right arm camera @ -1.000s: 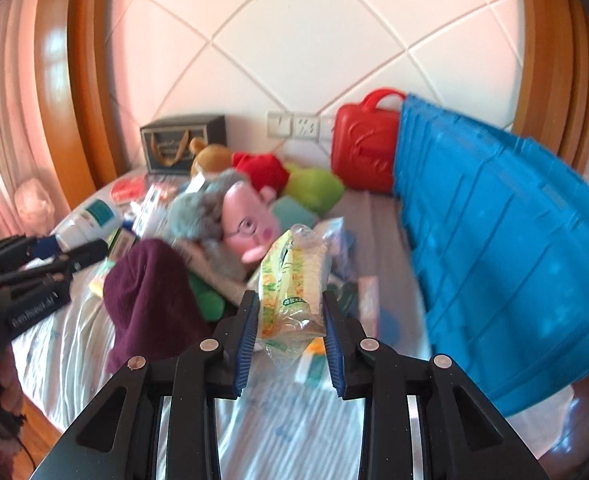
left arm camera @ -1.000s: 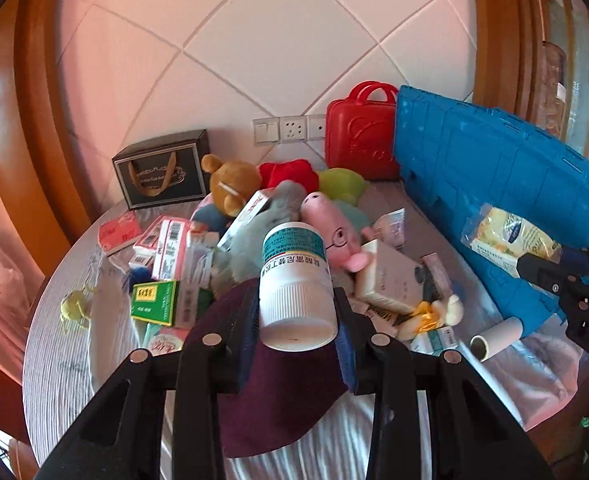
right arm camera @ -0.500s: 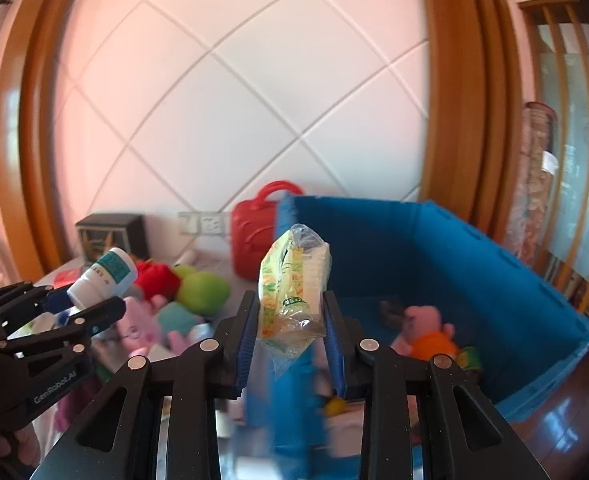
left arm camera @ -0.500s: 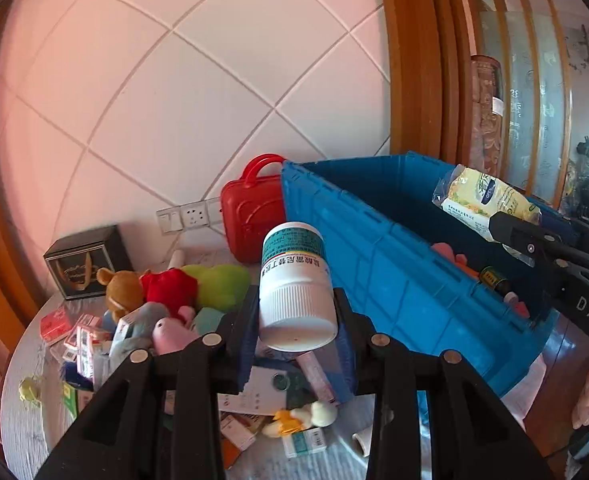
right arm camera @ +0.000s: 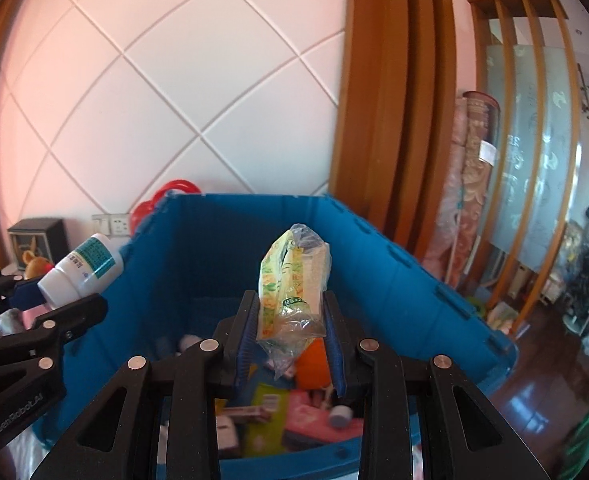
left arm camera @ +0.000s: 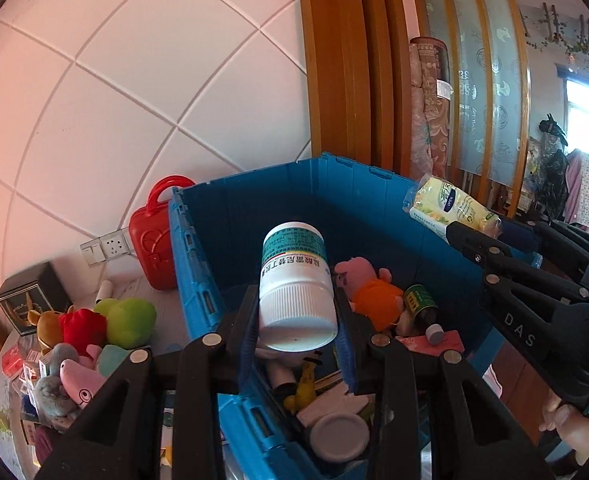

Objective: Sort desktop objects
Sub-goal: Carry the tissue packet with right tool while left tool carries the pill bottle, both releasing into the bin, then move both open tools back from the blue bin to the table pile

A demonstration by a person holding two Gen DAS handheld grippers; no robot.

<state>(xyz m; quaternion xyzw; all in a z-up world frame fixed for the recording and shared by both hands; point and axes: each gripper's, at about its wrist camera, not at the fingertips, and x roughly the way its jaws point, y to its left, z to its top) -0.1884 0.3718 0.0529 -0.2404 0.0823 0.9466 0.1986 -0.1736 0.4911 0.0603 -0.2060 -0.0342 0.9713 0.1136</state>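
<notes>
1. My left gripper (left arm camera: pixel 296 312) is clamped on a white medicine bottle (left arm camera: pixel 294 284) with a teal label. The bottle lies between the blue pads, its ribbed white cap facing my camera.
2. The bottle hangs above the open blue crate (left arm camera: pixel 198 264), over its inside.
3. My right gripper (right arm camera: pixel 290 328) is clamped on a clear plastic packet (right arm camera: pixel 292 284) printed in yellow and green. The packet stands upright between the pads, its crinkled top poking above them.
4. From the left camera, the right gripper shows at the right edge, with the packet held over the crate's far right rim. A hand (left arm camera: pixel 566 420) grips its handle at the lower right.
5. From the right camera, the left gripper shows at the left edge, with the bottle at the crate's left wall.
6. Inside the crate lie a pink pig plush in an orange top (left arm camera: pixel 368 292), a small dark bottle with a green label (left arm camera: pixel 420 302), a flat pink box (right arm camera: pixel 310 420) and a round grey lid (left arm camera: pixel 338 432) — all jumbled on the bottom.
7. Left of the crate, on the worktop (left arm camera: pixel 170 312), sit a red toy case (left arm camera: pixel 152 248), a green plush (left arm camera: pixel 128 322), a red plush (left arm camera: pixel 82 330), a brown bear plush (left arm camera: pixel 48 326) and a small black box (left arm camera: pixel 30 300) — well apart from both grippers.
8. A wall socket (left arm camera: pixel 104 246) sits on the white tiled wall behind the red case.
</notes>
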